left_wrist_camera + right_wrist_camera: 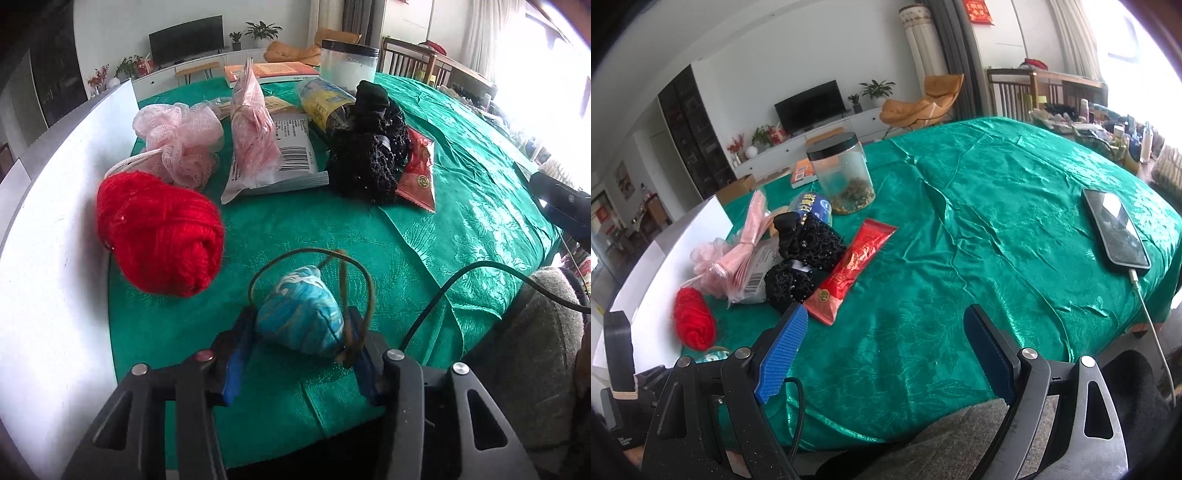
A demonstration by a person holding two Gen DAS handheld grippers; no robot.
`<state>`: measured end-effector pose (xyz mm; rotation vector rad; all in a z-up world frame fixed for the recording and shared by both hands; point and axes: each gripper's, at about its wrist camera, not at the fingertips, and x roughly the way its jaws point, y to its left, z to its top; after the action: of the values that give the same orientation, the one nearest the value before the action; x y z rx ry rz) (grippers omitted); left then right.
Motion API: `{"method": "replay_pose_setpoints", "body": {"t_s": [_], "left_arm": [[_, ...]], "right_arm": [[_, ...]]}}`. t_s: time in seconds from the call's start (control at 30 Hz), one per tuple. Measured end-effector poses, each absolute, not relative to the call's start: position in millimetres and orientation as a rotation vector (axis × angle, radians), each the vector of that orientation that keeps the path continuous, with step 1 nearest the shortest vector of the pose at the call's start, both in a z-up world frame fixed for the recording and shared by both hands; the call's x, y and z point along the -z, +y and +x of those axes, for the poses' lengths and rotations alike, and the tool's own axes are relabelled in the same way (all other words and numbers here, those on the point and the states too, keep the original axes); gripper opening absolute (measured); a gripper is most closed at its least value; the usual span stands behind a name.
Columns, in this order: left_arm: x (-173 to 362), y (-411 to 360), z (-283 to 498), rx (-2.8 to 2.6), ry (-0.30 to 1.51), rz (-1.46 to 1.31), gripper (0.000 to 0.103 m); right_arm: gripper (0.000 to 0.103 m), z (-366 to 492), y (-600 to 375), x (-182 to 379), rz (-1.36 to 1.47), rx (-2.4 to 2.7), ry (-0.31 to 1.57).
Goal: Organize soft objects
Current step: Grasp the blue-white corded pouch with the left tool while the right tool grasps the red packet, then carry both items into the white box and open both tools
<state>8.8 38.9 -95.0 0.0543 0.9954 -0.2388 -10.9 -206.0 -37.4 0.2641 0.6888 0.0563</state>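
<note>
Item in hand: small blue fabric pouch (301,319) with a looped brown cord (354,280), clamped between the blue pads of the left gripper (299,332), low over the green tablecloth (461,221) near the table's front edge.

Right gripper (882,354): jaws wide apart, holding nothing, hovering above bare cloth.

Soft goods already gathered along the white board (55,221) on the left: red yarn ball (159,236), pink mesh bath sponge (181,140), pink bundle in clear wrap (253,129). A black crocheted heap (369,162) lies a little further right, apart from them.

Other stock mixed in: red sachet (417,170), barcoded packet (295,155), lidded jar (349,62), phone (1115,229) on charge (well apart).

Progress, by my reckoning: roughly midway. The pouch wants placing beside the yarn; the black heap looks unsorted.
</note>
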Motion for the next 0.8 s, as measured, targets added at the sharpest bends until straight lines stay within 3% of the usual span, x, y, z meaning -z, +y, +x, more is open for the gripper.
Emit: {"method": "replay_pose_setpoints", "body": {"t_s": [0.2, 0.37, 0.4, 0.47, 0.57, 0.8], "left_arm": [[90.0, 39.0, 7.7, 0.289, 0.964, -0.005, 0.045], [81.1, 40.0, 10.9, 0.310, 0.940, -0.027, 0.045], [78.7, 41.7, 11.8, 0.311, 0.938, -0.037, 0.045], [73.8, 45.7, 12.1, 0.313, 0.928, -0.054, 0.045], [62.0, 51.5, 12.2, 0.318, 0.903, -0.082, 0.045], [18.5, 63.1, 18.7, 0.354, 0.813, -0.188, 0.045]], "right_arm": [[0.088, 30.0, -224.8, 47.3, 0.406, -0.127, 0.812], [0.084, 95.9, -187.9, 60.3, 0.315, -0.291, 0.967], [0.080, 105.1, -178.3, 64.2, 0.272, -0.318, 0.981], [0.027, 121.1, -169.4, 77.8, 0.232, -0.345, 1.034], [0.022, 125.3, -187.5, 79.8, 0.314, -0.360, 1.053], [0.022, 111.1, -247.7, 36.4, 0.400, -0.276, 0.960]]}}
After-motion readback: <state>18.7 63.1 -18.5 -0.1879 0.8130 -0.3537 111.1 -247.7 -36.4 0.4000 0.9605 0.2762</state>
